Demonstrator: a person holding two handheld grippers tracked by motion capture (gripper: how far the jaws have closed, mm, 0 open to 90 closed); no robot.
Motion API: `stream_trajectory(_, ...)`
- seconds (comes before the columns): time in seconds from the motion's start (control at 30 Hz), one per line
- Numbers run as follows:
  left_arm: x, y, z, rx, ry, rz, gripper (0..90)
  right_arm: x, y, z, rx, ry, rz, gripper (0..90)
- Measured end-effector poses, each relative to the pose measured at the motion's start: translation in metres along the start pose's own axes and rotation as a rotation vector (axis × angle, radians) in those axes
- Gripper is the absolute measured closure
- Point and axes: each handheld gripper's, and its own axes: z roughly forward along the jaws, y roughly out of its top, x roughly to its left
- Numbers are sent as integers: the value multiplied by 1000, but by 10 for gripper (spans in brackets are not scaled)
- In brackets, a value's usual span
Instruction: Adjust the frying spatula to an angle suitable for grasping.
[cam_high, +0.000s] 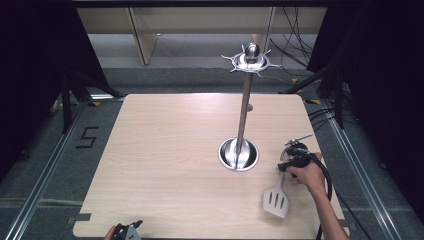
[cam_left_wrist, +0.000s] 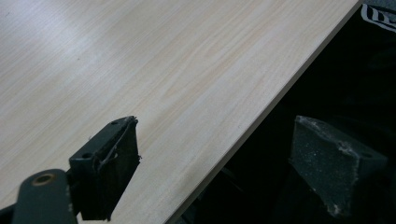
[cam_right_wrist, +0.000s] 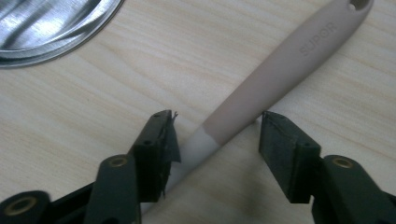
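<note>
1. The step in hand looks like the grasp of the spatula, which lies flat on the worktop at the lower right of the high view, its slotted blade toward the bottom edge and its handle running up toward the right gripper.
2. In the right gripper view the beige handle passes diagonally between the fingers; they stand about half apart and straddle it, with a gap on each side, so the grip is not yet made.
3. The left gripper sits at the bottom edge of the high view; in the left gripper view its fingers are spread wide over the worktop's edge with nothing between them.
4. The utensil stand, with a steel base and a hook crown at the top, rises in the middle of the high view, near the spatula's handle but apart from it.
5. The next move probably calls for the fingers to come together squarely on the handle, then a lift level enough that the blade does not swing, perhaps toward a hook on the stand.
</note>
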Motion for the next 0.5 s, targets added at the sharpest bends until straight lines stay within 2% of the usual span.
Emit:
stream_trajectory(0.03,0,0,0,0,-1,0,148,1,1,-2,18,15,16,508)
stream_trajectory(0.07,0,0,0,0,-1,0,148,1,1,-2,18,15,16,508)
stream_trajectory(0.13,0,0,0,2,-1,1,148,-1,7,-4,56,22,11,552)
stream_trajectory(0.17,-1,0,1,1,3,-5,148,-2,8,-3,62,16,-7,566)
stream_trajectory(0.27,-1,0,2,1,17,2,148,-6,11,-4,82,25,9,595)
stream_trajectory(0.3,0,0,1,7,8,4,148,-8,12,-4,88,23,4,609)
stream_trajectory(0.33,0,0,1,7,0,2,148,-10,15,-5,119,24,12,635)
stream_trajectory(0.37,0,0,1,8,0,2,148,-12,16,-5,118,26,-1,645)
stream_trajectory(0.4,0,0,1,8,1,2,148,-11,18,-6,136,24,15,656)
stream_trajectory(0.47,0,0,1,8,1,2,148,-15,19,-6,140,38,2,675)
stream_trajectory(0.5,0,0,1,8,2,3,148,-16,21,-6,156,37,17,685)
